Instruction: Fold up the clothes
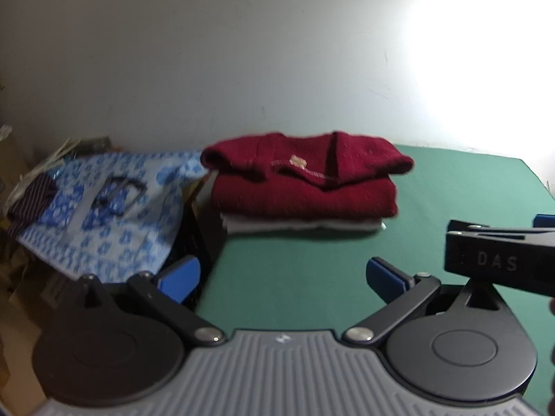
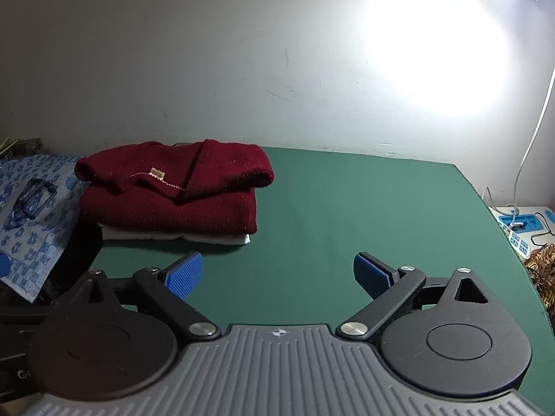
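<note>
While both tools hang empty over the table, status, largest item down:

Table: green table (image 2: 347, 208) against a white wall, bare across the middle and right.

Unfolded cloth: blue patterned cloth (image 1: 114, 208) draped over clutter off the table's left edge, with a dark buckle-like piece (image 1: 116, 194) lying on it. Judging from the task, probably the next garment. Looks thin and floppy; it will sag and slide, so take it at two corners or along a hem, one tool each, and lift it clear of the buckle.

Folded stack: red knit sweater (image 2: 173, 190) already folded at the table's far left, resting on a white folded garment (image 2: 173, 237). Knit looks thick, soft, light and compressible, not fragile. If it needs shifting, pinch through all layers at a folded edge or scoop from under the white piece; a top-layer grab would undo the fold.

Left gripper (image 1: 281, 277): jaws spread wide, holding nothing, poised over the table's left edge with the stack ahead.

Right gripper (image 2: 277, 274): jaws equally wide, nothing between the blue pads (image 2: 185, 272), over bare green just right of the stack. Its black body shows at the right of the left wrist view, so the two sit side by side.

Right edge clutter: white cable (image 2: 530, 131) and blue power strip (image 2: 520, 228) beyond the table, well apart from the clothes.
</note>
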A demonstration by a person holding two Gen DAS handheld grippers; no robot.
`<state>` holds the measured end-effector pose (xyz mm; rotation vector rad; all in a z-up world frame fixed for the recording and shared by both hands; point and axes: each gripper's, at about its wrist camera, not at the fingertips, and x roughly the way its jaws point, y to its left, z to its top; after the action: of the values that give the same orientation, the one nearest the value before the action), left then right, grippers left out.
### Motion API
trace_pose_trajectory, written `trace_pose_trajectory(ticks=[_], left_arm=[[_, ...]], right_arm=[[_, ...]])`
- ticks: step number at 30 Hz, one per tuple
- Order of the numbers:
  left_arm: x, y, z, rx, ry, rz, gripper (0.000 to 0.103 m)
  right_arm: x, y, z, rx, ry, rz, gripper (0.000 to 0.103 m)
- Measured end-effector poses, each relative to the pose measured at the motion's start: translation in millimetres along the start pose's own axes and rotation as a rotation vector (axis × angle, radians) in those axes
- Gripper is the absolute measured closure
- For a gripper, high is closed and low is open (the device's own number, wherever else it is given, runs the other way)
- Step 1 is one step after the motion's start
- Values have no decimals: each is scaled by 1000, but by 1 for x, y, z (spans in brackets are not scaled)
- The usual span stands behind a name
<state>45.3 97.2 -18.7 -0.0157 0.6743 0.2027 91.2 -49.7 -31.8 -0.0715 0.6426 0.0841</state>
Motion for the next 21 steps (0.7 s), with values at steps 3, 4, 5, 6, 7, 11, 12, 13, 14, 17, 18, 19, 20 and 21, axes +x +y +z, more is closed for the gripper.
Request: trace_pose_trajectory(ticks=[3, 4, 5, 6, 7, 11, 12, 13, 14, 17, 18, 19, 20, 21], left_arm=[[-25, -8, -15, -12, 1, 35, 1], [-32, -12, -22, -13, 6, 47, 1], [-39, -15, -30, -21, 13, 55, 1], [-45, -19, -37, -29, 20, 63, 1], [-50, -24, -46, -34, 35, 56, 1], [-67, -53, -80, 4, 77, 51, 1], [-69, -61, -85, 22, 85, 51, 1], [-70, -69, -91, 40, 93, 50, 1], [-72, -77, -97, 57, 101, 50, 1], [-73, -92, -94, 75, 129, 26, 1], [-74, -95, -89, 71, 128, 11, 1], [-75, -97, -84, 67, 127, -5, 1], [-75, -102, -80, 94, 110, -21, 1], [-76, -107, -75, 121, 93, -36, 1]], right_arm=[[-14, -12, -9, -32, 3, 46, 7], [-16, -15, -13, -45, 8, 53, 7], [-17, -18, -17, -58, 18, 65, 7], [-18, -21, -21, -73, 31, 82, 7], [-19, -25, -26, -87, 44, 99, 7], [-24, -59, -52, -79, 78, 94, 9], [-25, -70, -59, -71, 91, 81, 9], [-25, -81, -66, -63, 104, 69, 9], [-28, -90, -71, -50, 124, 50, 9], [-33, -111, -82, 36, 184, 0, 11], [-35, -117, -85, 71, 201, -14, 12], [-38, -122, -87, 105, 207, -32, 12], [-42, -127, -89, 131, 201, -56, 12], [-45, -130, -90, 143, 195, -79, 12]])
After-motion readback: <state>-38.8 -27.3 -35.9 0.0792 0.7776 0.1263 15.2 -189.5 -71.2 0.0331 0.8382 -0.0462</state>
